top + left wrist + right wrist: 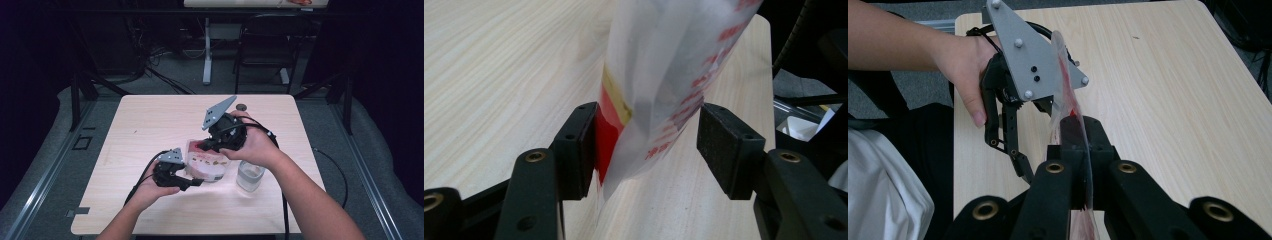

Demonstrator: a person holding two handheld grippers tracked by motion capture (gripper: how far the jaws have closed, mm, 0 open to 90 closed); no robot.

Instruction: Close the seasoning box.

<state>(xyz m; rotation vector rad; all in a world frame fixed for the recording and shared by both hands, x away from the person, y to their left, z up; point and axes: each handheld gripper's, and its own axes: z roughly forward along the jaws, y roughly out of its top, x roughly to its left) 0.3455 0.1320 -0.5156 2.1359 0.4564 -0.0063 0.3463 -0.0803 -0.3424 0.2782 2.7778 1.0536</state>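
Bag: I see a translucent plastic bag with red print and a yellow-and-red band, held up off the pale wooden desk near its middle, between my two tongs.
Contents: brownish bits show through the bag's lower part in the high view; what they are I cannot tell.
Writing: red characters run along the bag in the left gripper view; they are too blurred for me to read, and I can make out no brand.
Left tongs: my left tongs stand open around the bag's lower edge; one pad lies against the red band, the other pad stands apart from the film.
Right tongs: my right tongs are closed tight on the bag's upper edge, the film pinched flat between the pads.
Cup: a clear plastic cup stands on the desk just beside the bag, below the right hand.
Disc: a small dark round object lies near the desk's far edge.
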